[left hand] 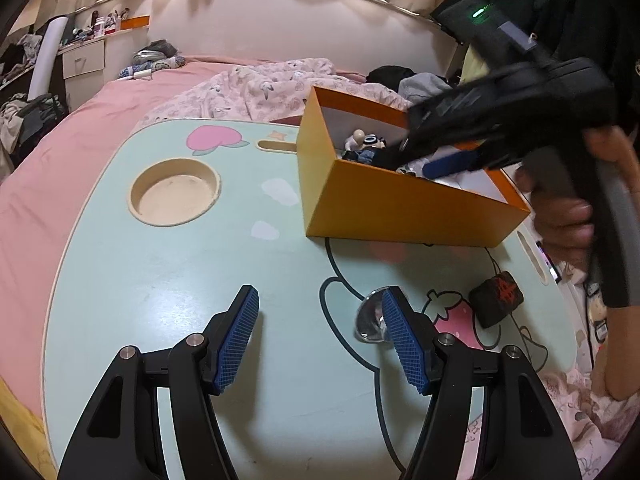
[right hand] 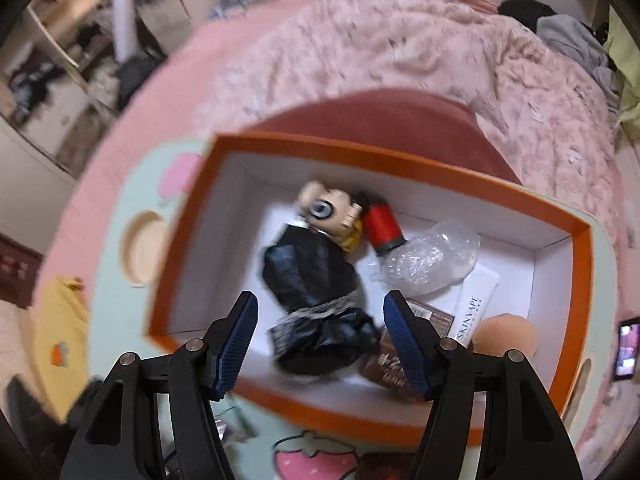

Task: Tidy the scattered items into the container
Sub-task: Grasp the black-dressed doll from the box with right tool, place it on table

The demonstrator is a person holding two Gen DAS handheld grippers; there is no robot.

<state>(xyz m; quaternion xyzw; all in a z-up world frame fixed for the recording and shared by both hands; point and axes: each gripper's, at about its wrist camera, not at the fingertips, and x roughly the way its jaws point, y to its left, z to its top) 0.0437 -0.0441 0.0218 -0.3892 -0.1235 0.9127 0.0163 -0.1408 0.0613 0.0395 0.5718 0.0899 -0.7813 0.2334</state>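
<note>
Pink bedding (left hand: 60, 168) surrounds a mint lap table (left hand: 168, 272) printed with cartoon shapes, and on that table stands an orange box (left hand: 384, 204), the landmark for everything else.

Inside the box, seen from the right wrist view, lie a doll (right hand: 316, 264) in dark clothes, a red cylinder (right hand: 382, 226) touching the doll's head, a clear plastic wrap (right hand: 432, 258) beside the cylinder, a white tube (right hand: 476, 304) along the near right wall, a brown packet (right hand: 430, 316) and a tan round thing (right hand: 508, 332) in the near right corner.

Outside the box, on the table in front of its near wall, a small black block (left hand: 496, 298) with red marks lies on the strawberry print. To the left of that block a clear glass piece (left hand: 370, 318) sits just behind the left gripper's right finger; whether they touch I cannot tell.

The left gripper (left hand: 320, 336) hangs above the table in front of the box, its jaws wide apart with nothing between them.

The right gripper (right hand: 320, 344) is over the box's near edge, pointing steeply down into it. Its jaws stand wide, the pads clear of the doll below them, gripping nothing. From the left wrist view, a hand (left hand: 568, 216) holds its handle to the right of the box.
</note>
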